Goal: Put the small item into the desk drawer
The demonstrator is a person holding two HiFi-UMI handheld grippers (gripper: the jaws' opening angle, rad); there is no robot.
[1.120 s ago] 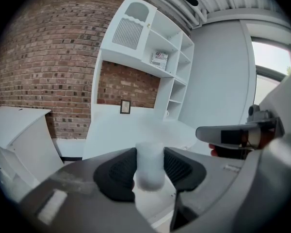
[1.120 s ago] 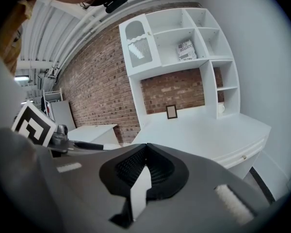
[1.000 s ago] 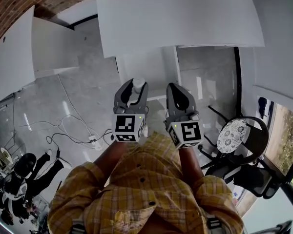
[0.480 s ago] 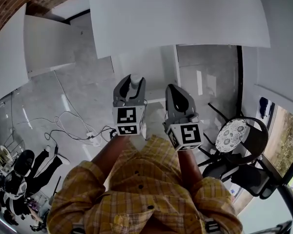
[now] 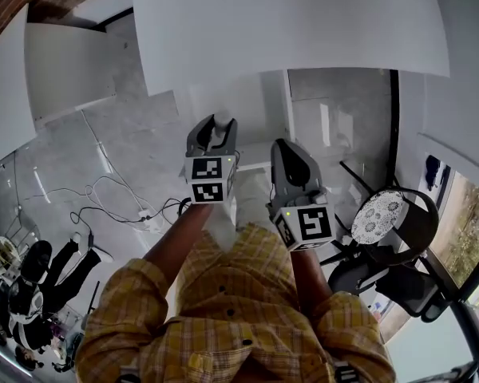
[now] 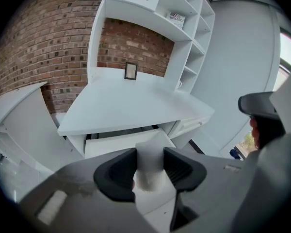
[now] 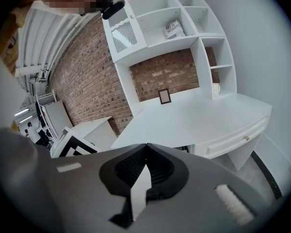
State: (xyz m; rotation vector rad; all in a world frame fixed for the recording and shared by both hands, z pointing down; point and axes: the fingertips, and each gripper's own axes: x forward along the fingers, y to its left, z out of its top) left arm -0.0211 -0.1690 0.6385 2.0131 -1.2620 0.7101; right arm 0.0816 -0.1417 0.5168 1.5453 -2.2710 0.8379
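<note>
A small white item (image 6: 148, 165) sits between the dark pads of my left gripper (image 6: 149, 154), which is shut on it. In the head view that left gripper (image 5: 215, 124) is held out below the white desk's (image 5: 287, 22) front edge, the item (image 5: 221, 121) showing at its tip. Beyond the item, under the desktop (image 6: 131, 103), the desk drawer (image 6: 117, 142) stands pulled out. My right gripper (image 5: 284, 145) hovers just to the right, a little nearer to me. Its jaws (image 7: 146, 147) meet at the tips with nothing between them.
A black chair with a patterned round cushion (image 5: 381, 222) stands to the right. Cables (image 5: 116, 206) trail across the grey floor on the left, beside a second white desk (image 5: 64, 62). A small picture frame (image 6: 131, 71) stands on the desk under a white shelf unit (image 7: 184, 18).
My left gripper has moved forward toward the desk with the item in it. The right gripper has stayed nearly still.
</note>
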